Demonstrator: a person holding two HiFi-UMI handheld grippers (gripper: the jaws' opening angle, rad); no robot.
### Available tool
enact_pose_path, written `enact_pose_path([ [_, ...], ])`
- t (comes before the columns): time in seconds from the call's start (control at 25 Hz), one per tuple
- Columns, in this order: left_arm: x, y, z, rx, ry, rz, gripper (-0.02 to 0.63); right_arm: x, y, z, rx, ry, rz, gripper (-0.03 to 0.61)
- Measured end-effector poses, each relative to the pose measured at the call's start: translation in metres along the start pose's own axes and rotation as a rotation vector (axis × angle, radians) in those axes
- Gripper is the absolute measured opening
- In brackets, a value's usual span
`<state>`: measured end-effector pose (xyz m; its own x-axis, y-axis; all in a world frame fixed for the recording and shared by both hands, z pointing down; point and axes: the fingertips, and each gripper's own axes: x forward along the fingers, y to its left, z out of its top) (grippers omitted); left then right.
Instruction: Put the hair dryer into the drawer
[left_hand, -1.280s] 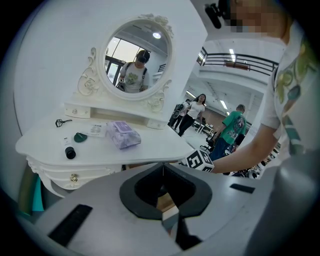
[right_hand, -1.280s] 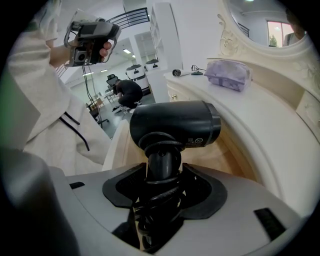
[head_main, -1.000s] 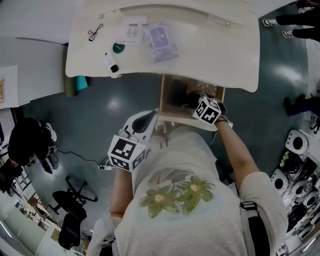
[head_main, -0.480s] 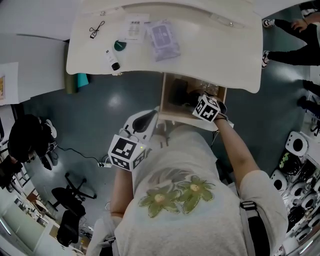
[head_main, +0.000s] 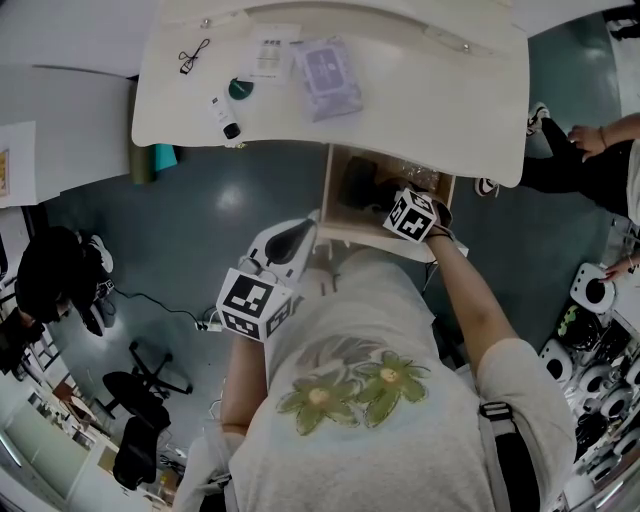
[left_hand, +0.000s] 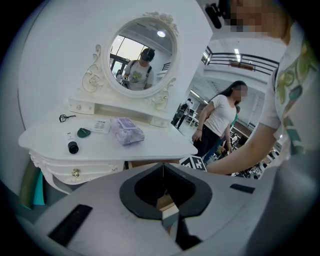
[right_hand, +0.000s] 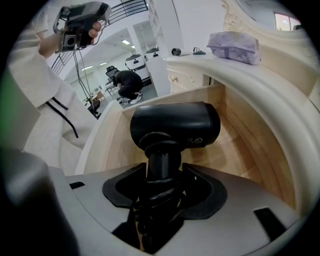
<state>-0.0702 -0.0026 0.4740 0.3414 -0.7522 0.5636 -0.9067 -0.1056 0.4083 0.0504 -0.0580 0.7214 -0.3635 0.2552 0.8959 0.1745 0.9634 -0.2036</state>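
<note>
Black plastic hair dryer (right_hand: 175, 125), handle clamped in right gripper (right_hand: 162, 182), hangs inside open light-wood drawer (right_hand: 240, 150) mid-frame, barely shifted over the last second, so release remains; left gripper (left_hand: 162, 200) closed, empty.

text: none legible | hair dryer (right_hand: 175, 125): small print, too blurred to read

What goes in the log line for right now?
right tool: shut on hair dryer | hair dryer: over open drawer | left tool: shut, empty
</note>
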Motion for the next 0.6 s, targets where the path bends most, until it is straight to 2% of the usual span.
enact_pose_path([
  [0.6,0.002,0.002,-0.002,-0.002,0.010,0.000,0.011,0.016,-0.005,-0.012,0.009,0.037,-0.022,0.216],
])
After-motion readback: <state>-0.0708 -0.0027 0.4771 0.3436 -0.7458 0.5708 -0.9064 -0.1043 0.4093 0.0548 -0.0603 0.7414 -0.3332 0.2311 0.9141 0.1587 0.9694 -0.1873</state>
